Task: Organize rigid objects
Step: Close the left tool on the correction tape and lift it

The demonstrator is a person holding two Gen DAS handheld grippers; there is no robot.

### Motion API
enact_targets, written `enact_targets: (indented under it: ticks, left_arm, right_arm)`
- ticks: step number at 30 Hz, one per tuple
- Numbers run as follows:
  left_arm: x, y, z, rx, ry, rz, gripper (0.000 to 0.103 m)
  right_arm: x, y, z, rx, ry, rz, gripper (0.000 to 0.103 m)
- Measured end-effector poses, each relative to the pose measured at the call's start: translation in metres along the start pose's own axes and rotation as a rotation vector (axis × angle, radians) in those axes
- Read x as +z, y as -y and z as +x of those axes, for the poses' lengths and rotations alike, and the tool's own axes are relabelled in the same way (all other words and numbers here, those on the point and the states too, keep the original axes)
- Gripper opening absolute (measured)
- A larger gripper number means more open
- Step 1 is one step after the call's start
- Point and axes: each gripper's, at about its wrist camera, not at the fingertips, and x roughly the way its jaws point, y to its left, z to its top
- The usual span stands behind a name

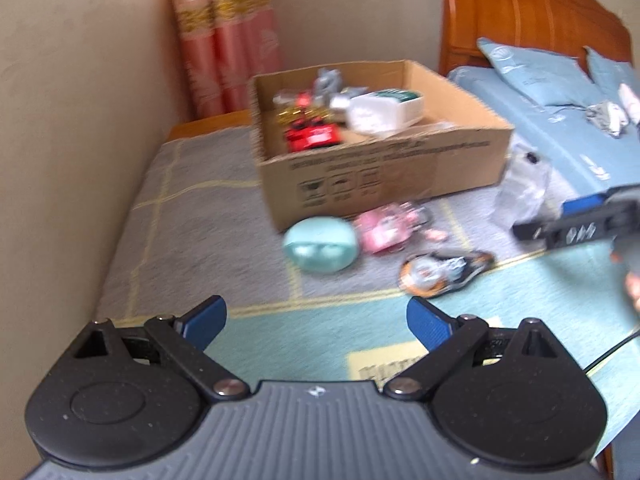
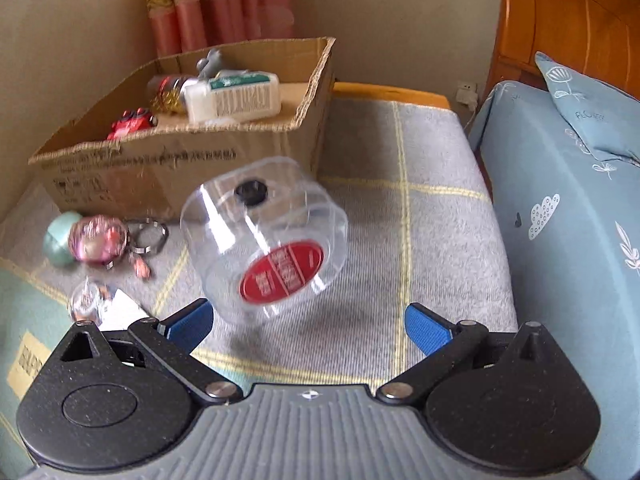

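Left wrist view is motion-blurred: print on the brown cardboard box (image 1: 384, 160) is unreadable. The other black-and-blue gripper (image 1: 576, 224) is cut off by the right edge. White text on the clear plastic jar's red oval label (image 2: 282, 272) is too smeared to read.

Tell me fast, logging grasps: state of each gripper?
Left gripper: open, empty.
Right gripper: open, holding nothing; clear jar just ahead.

Ahead of the left gripper, a beige wall (image 1: 60, 100) meets pink curtains (image 1: 228, 48) in the corner. A grey blanket (image 1: 208, 216) with yellow lines covers the surface below. To the right rise a wooden headboard (image 1: 532, 12) and blue pillows (image 2: 580, 112)
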Motion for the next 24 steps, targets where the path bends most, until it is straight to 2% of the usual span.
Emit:
enact_targets:
  ticks: [3, 8, 13, 19, 24]
  left_arm:
    - [0.006, 0.010, 0.008, -0.051, 0.005, 0.006, 0.097]
    - [0.010, 0.028, 0.030, -0.124, -0.041, -0.010, 0.097]
    - [0.014, 0.046, 0.052, -0.143, -0.081, 0.008, 0.097]
    - [0.019, 0.059, 0.073, -0.159, -0.134, -0.024, 0.097]
    - [0.022, 0.068, 0.078, -0.136, -0.132, -0.058, 0.098]
  right_arm:
    - [-0.008, -0.007, 0.003, -0.016, 0.007, -0.062, 0.103]
    - [-0.014, -0.007, 0.000, 0.002, 0.030, -0.104, 0.103]
    - [-0.024, -0.003, -0.006, 0.017, 0.064, -0.122, 0.103]
    - [-0.027, 0.004, -0.011, 0.047, 0.062, -0.154, 0.103]
    - [-0.030, 0.008, -0.014, 0.050, 0.061, -0.158, 0.103]
